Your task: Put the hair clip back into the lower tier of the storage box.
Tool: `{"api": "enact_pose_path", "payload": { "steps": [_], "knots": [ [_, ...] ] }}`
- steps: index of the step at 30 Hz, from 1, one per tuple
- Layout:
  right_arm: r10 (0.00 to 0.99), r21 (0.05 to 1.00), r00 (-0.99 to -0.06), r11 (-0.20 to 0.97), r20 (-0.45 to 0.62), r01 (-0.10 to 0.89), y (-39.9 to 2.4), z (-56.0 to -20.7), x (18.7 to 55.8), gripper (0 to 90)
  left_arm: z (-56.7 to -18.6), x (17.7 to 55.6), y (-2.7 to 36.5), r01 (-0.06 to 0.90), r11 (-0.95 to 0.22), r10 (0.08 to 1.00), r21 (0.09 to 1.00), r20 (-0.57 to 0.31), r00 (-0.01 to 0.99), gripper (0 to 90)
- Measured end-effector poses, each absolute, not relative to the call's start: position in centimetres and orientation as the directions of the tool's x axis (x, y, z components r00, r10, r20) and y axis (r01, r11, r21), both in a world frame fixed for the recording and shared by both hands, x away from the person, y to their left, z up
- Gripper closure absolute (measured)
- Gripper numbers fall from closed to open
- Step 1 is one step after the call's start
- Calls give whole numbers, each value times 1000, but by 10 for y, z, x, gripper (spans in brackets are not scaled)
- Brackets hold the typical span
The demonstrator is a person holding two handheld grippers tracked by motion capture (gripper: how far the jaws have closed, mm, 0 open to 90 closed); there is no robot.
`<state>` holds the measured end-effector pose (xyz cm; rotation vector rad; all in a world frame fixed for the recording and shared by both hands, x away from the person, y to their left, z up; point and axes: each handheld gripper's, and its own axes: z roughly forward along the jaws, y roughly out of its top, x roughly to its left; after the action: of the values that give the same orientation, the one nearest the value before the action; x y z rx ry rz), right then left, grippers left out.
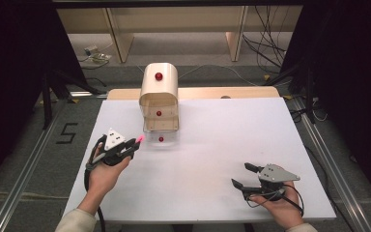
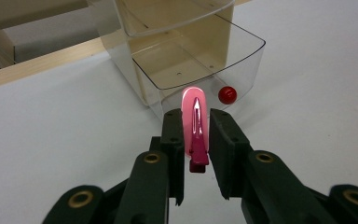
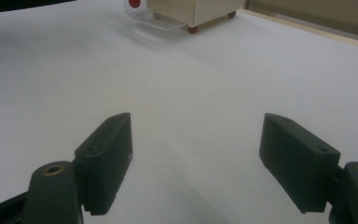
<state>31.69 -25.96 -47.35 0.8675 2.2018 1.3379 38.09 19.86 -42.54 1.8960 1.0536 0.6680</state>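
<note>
A cream drawer cabinet [image 1: 159, 96] stands at the back of the white table, its clear bottom drawer [image 2: 200, 70] pulled out, with a red knob [image 2: 227, 94] on the front. My left gripper [image 1: 134, 143] is shut on a pink hair clip [image 2: 195, 128], held just left of the drawer's front. The clip's rounded tip [image 1: 139, 139] points toward the drawer. My right gripper [image 1: 244, 176] rests open near the table's front right, nothing between its jaws. In the right gripper view the cabinet [image 3: 191, 10] lies far ahead.
The white table top [image 1: 212, 145] stretches between the two hands. A wooden strip [image 1: 232, 92] runs along its back edge. Cables [image 1: 270, 43] and wooden shelving legs [image 1: 118, 34] lie on the floor beyond. Metal rails [image 1: 328, 164] flank the table.
</note>
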Motion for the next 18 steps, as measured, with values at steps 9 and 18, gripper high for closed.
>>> {"api": "enact_pose_path", "payload": {
  "steps": [9,18],
  "knots": [
    [695,894,-718,339,-29,292,-259,-474,317,265,-423,384,197,410,-292,861,864,51,506,760],
    [695,893,-718,343,-32,292,-259,-474,317,265,-421,386,195,414,-291,859,862,46,509,760]
  ]
}}
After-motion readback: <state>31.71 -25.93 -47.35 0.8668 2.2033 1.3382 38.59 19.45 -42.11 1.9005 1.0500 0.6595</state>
